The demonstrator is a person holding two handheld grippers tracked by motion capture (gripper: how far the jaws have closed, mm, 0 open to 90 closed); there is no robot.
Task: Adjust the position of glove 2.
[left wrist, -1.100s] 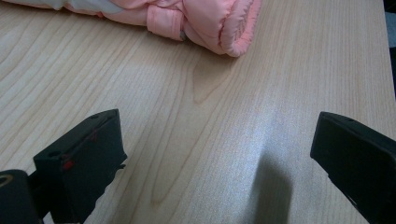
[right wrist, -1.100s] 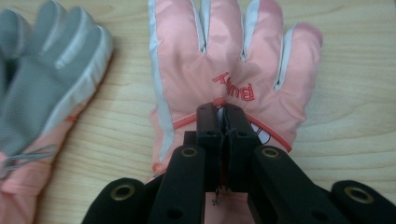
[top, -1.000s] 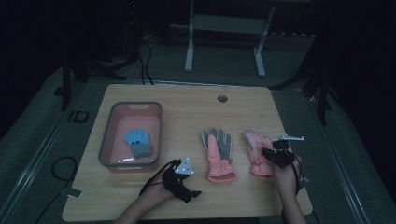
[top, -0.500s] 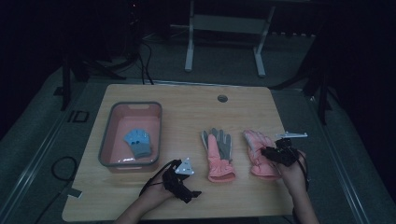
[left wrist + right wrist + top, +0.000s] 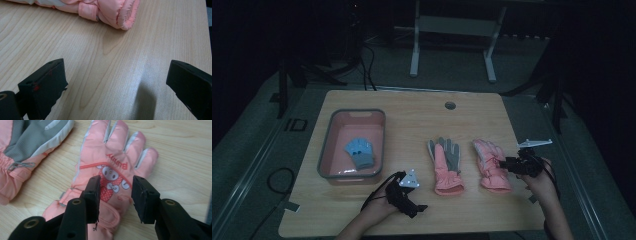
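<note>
Two pink ski gloves lie side by side on the wooden table (image 5: pixel 412 120). The middle glove (image 5: pixel 446 165) (image 5: pixel 30 137) lies with its grey palm up; its cuff (image 5: pixel 110 10) sits ahead of my left gripper. The right glove (image 5: pixel 489 162) (image 5: pixel 112 157) lies back up, with a cartoon print. My right gripper (image 5: pixel 507 163) (image 5: pixel 116 182) hovers over that glove's wrist, jaws partly open with nothing between them. My left gripper (image 5: pixel 416 200) (image 5: pixel 115 82) rests low over bare wood near the front edge, jaws wide open.
A pink tray (image 5: pixel 324 150) with a grey rim stands at the left and holds a small blue glove (image 5: pixel 360 151). A round cable hole (image 5: pixel 450 105) sits near the table's far edge. Bare wood lies between the tray and the gloves.
My right gripper has drawn back a little to the right along the right glove. The left gripper and both gloves have stayed put.
</note>
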